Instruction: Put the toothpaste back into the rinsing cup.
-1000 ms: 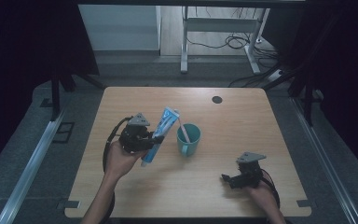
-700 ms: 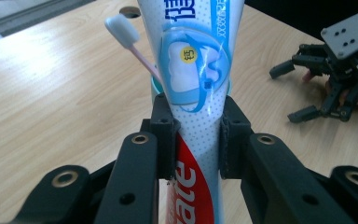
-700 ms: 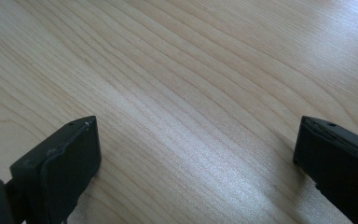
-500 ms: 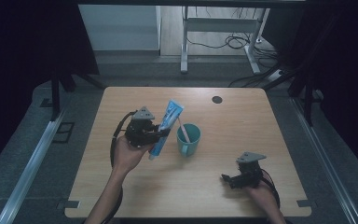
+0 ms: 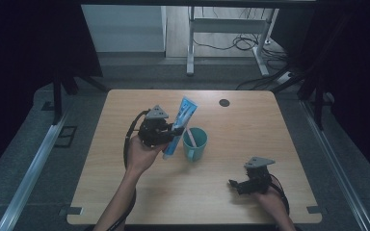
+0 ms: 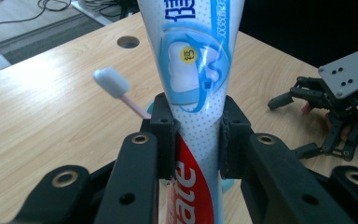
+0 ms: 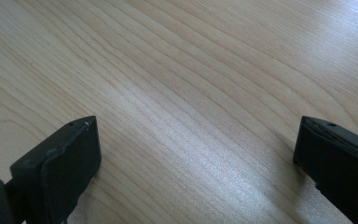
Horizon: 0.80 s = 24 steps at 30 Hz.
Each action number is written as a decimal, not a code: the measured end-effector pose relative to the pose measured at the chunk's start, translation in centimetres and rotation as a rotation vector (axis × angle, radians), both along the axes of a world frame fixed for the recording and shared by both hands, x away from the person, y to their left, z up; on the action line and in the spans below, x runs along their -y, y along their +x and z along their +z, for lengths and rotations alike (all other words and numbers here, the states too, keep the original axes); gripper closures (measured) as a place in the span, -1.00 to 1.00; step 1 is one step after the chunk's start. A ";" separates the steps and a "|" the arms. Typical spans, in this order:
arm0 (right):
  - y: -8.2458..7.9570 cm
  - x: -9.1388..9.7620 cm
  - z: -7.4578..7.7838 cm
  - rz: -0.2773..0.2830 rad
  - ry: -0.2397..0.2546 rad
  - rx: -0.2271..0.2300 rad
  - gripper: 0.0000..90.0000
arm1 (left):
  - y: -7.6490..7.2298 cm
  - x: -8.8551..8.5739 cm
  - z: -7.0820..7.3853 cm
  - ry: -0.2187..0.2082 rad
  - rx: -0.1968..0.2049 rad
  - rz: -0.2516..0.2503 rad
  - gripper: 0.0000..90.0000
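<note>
Each black tool point(image 5: 175, 131) carries a grey three-cornered plate, silver screws and a black cable.

Toothpaste tube point(image 6: 193, 70) ends cut off

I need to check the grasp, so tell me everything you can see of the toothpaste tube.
The toothpaste tube is soft-looking plastic, light blue and white with a red band and printed lettering low down. It stands nearly upright, leaning slightly, flat crimped end up. The left tongs clamp its middle from both sides, holding it beside the teal cup. Its cap end is hidden.
</note>
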State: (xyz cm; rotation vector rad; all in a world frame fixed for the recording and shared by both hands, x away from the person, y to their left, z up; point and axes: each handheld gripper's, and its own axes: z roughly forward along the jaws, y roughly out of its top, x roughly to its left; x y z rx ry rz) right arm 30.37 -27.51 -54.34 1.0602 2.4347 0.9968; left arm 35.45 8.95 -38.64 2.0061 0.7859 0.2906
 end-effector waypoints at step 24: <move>0.0 0.0 0.0 0.002 -0.002 0.000 -0.99 | 1.8 4.4 0.3 -0.010 0.058 0.010 0.61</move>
